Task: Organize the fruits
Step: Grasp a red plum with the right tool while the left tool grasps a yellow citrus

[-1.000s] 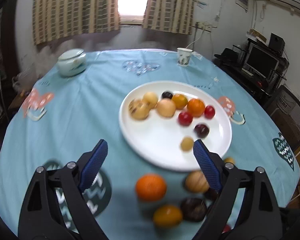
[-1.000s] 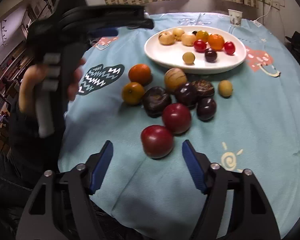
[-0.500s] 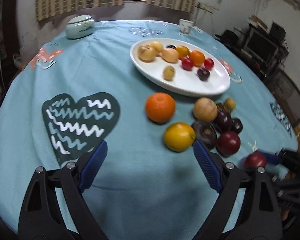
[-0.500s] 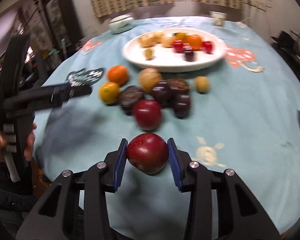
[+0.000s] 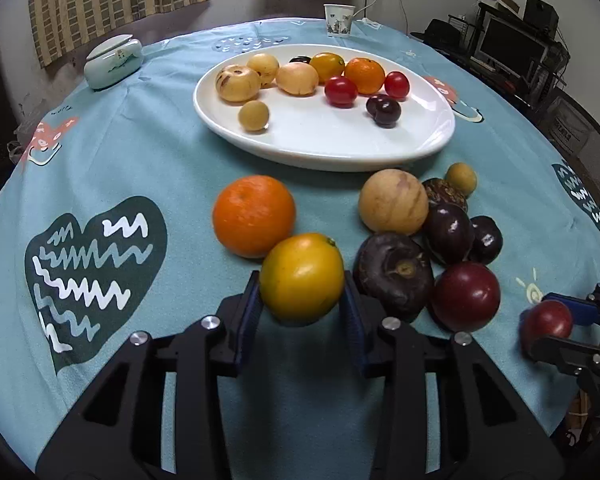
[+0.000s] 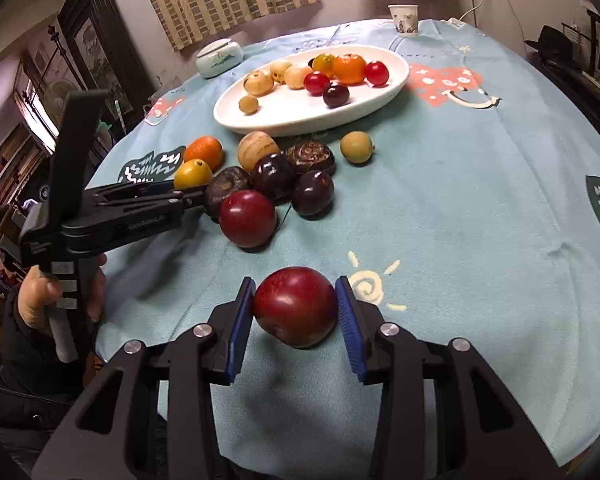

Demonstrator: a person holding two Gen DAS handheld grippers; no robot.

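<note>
Both grippers clamped since a second ago, when both stood open over the worktop: left gripper [image 5: 301,308] fingers now grasp a smooth yellow-orange citrus fruit [image 5: 301,275], right gripper [image 6: 296,312] fingers pinch a glossy dark red round plum [image 6: 295,306], which looks lifted just clear of the teal patterned tablecloth [image 6: 480,216]. Two picks done, so probably next is carry to plate. Just beyond, near centre: loose pile of a second red plum [image 6: 247,218], dark purple fruits, a tan round fruit [image 5: 393,202], a bright orange [image 5: 253,215] and a small yellow-green fruit [image 6: 356,147]. Farther: white oval ceramic plate [image 5: 428,136] holding pale yellow, orange, small red and dark fruits along its far side; near half bare. Far edge: lidded pale green ceramic jar [image 5: 113,62] left, paper cup [image 5: 338,19] right.
</note>
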